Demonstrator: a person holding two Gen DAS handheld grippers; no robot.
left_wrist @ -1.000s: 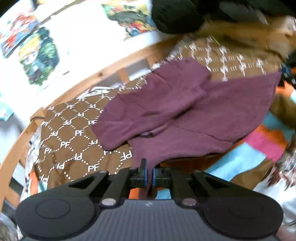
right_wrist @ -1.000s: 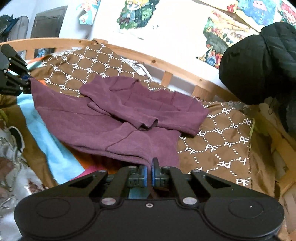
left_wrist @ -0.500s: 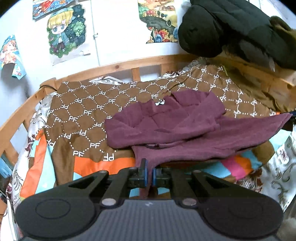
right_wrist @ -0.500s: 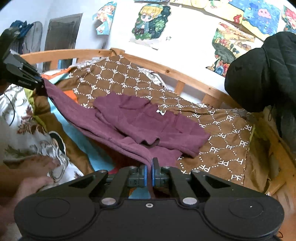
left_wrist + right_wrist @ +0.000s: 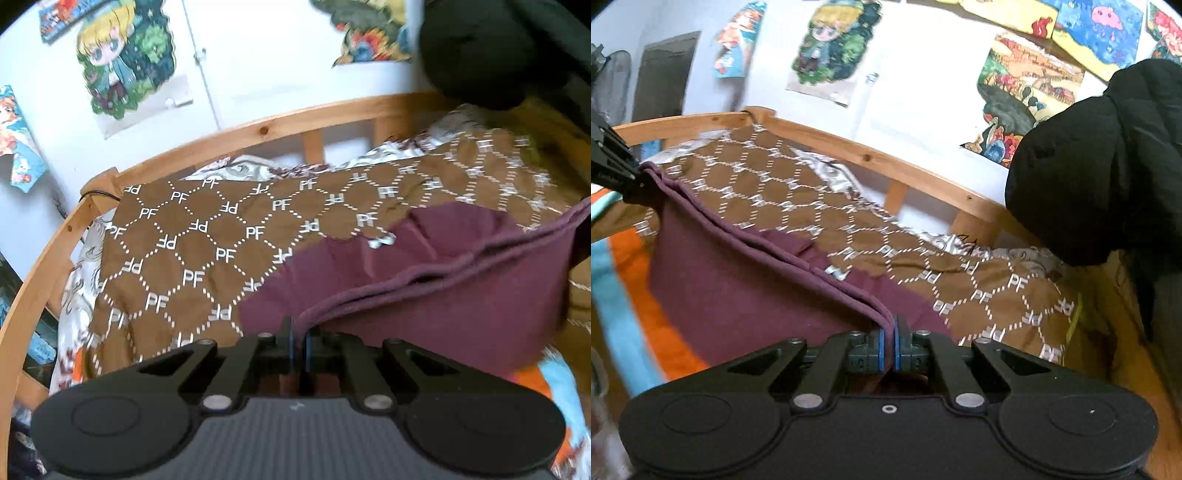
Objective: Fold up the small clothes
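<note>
A maroon shirt (image 5: 443, 295) (image 5: 738, 295) hangs stretched between both grippers above the bed, its hem pulled taut as a ridge from one gripper to the other. My left gripper (image 5: 298, 332) is shut on one hem corner; it also shows at the left edge of the right wrist view (image 5: 631, 177). My right gripper (image 5: 894, 332) is shut on the other hem corner. The shirt's far part, with a small white neck label (image 5: 380, 240), still lies on the brown blanket. The lower part droops toward me.
A brown "PF" patterned blanket (image 5: 192, 251) (image 5: 979, 280) covers the bed. A wooden bed rail (image 5: 258, 129) (image 5: 905, 170) curves behind it. A black puffy jacket (image 5: 1100, 166) (image 5: 498, 48) hangs at the right. Posters cover the white wall. Orange and blue bedding (image 5: 624, 295) lies near me.
Both grippers have lifted and carried the shirt's hem up and toward the far side of the bed. The cloth between them went from lying spread to hanging taut.
</note>
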